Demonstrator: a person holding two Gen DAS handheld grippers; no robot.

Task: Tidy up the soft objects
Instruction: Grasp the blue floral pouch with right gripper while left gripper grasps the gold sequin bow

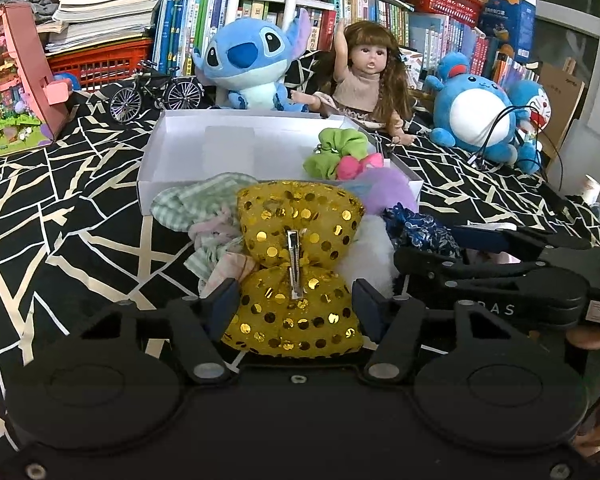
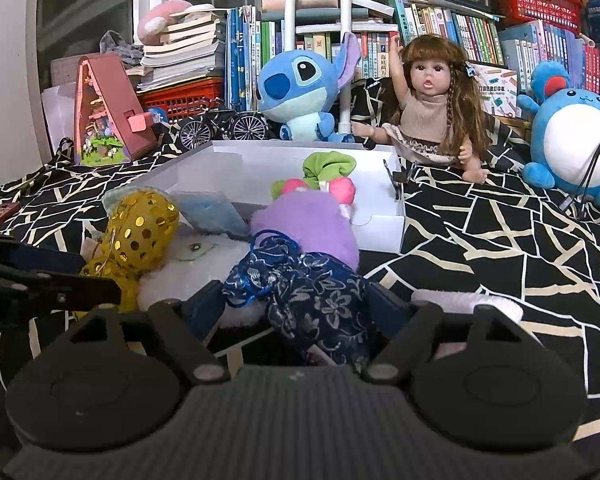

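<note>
Clamping the gold sequined bow (image 1: 296,276) between the pads of the left gripper (image 1: 296,312), both blue pads pressing into its lower lobe, metal clip (image 1: 294,266) facing up along the bow's middle. Closing on the navy floral drawstring pouch (image 2: 320,300) with the right gripper (image 2: 300,304), pads touching its sides as far as the right wrist view shows. Lying in a heap just beyond both grippers: a green checked cloth (image 1: 196,200) at 10 o'clock of the bow, a white fluffy toy (image 2: 196,252) at 9 o'clock of the pouch, a purple plush piece (image 2: 312,220) at 12 o'clock of the pouch and leaning against the near wall of the white box (image 1: 228,136). Sitting open at 12 o'clock of the heap on the black patterned cloth (image 1: 80,208), holding a green scrunchie (image 1: 336,148) and a pink bow (image 1: 358,166) in its far right corner. Sitting behind the box: a blue Stitch plush (image 1: 240,64) at 12 o'clock, a long-haired doll (image 1: 368,76) at 1 o'clock with one arm raised, a round blue plush (image 1: 476,112) at 2 o'clock, a miniature bicycle (image 1: 156,92) at 11 o'clock.
</note>
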